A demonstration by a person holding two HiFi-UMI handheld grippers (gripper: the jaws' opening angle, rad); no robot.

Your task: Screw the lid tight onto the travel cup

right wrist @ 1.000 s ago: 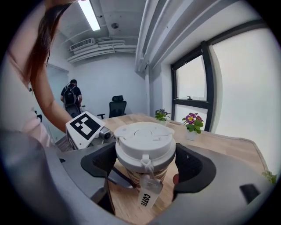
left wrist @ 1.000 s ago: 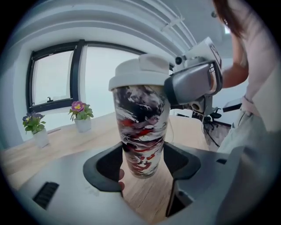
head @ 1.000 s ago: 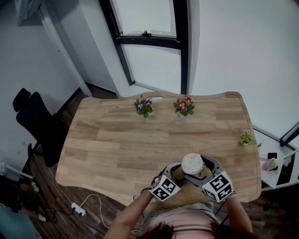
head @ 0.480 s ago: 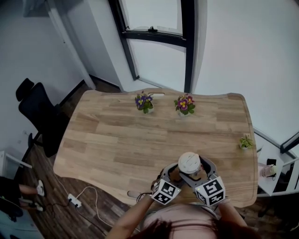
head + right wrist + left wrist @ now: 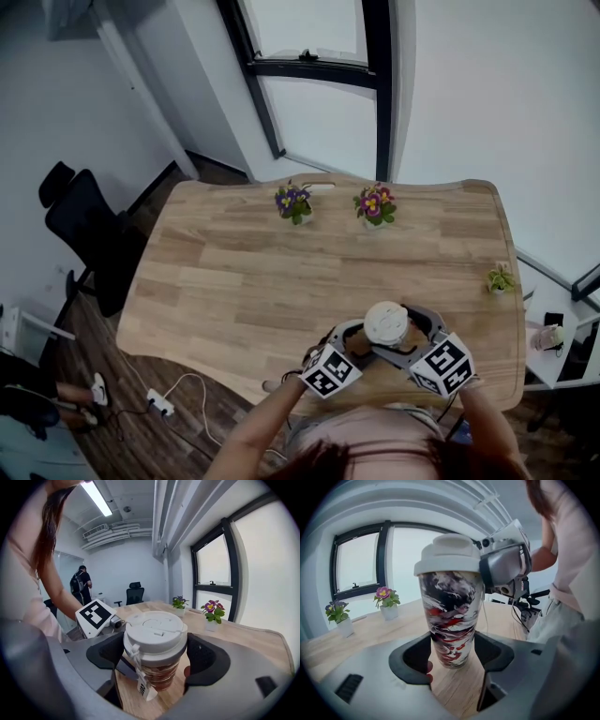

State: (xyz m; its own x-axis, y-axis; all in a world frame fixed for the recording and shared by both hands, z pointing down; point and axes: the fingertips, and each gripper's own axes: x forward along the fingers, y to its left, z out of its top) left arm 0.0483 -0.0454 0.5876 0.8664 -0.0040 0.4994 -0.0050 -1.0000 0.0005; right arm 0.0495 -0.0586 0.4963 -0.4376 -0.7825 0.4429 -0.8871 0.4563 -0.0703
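The travel cup (image 5: 452,616) stands upright near the front edge of the wooden bench (image 5: 234,281), right before the person, with its white lid (image 5: 155,632) sitting level on top. The left gripper (image 5: 452,648) has its fingers (image 5: 412,656) clenched on the lower part of the cup's patterned body, one on each side. The right gripper (image 5: 155,653) comes in from the other side and higher up, and its fingers (image 5: 208,660) grasp the rim of the lid. A small paper tag (image 5: 143,686) hangs from the lid on a string. Two pots of flowers (image 5: 294,202) stand at the far edge of the bench, well apart from the cup.
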